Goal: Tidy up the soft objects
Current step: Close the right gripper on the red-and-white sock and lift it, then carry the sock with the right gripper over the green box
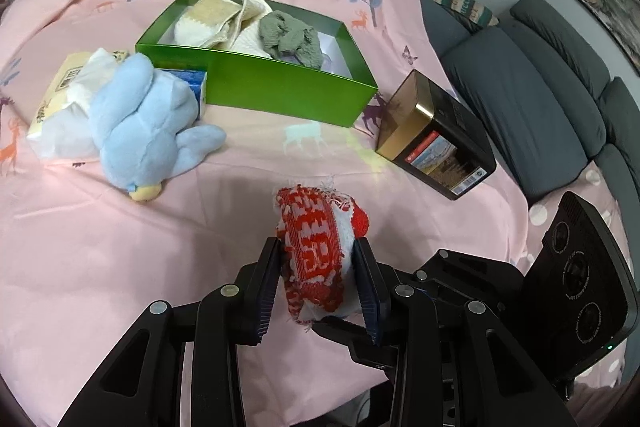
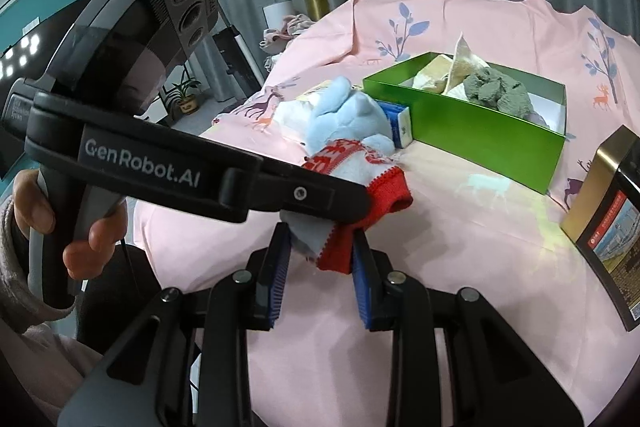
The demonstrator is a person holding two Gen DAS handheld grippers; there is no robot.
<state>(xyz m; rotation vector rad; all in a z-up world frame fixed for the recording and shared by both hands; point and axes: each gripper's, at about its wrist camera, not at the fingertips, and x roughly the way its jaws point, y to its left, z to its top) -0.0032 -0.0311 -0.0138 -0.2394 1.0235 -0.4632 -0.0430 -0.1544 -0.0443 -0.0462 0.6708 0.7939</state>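
A red and white knitted sock (image 1: 318, 251) is bunched between the fingers of my left gripper (image 1: 318, 247), which is shut on it above the pink cloth. In the right wrist view the same sock (image 2: 360, 183) also lies between the fingers of my right gripper (image 2: 322, 233), which is shut on its lower end; the left gripper's body (image 2: 192, 183) crosses in front. A green box (image 1: 280, 95) holds cream cloths (image 1: 224, 17) and a grey-green sock (image 1: 292, 37). A light blue plush toy (image 1: 148, 123) lies left of the box.
A tissue pack (image 1: 60, 107) and a small blue carton (image 1: 194, 83) sit behind the plush. A gold and black tin (image 1: 436, 135) lies right of the box. A grey sofa (image 1: 540, 99) stands beyond the table's right edge. The pink cloth (image 1: 120, 247) covers the table.
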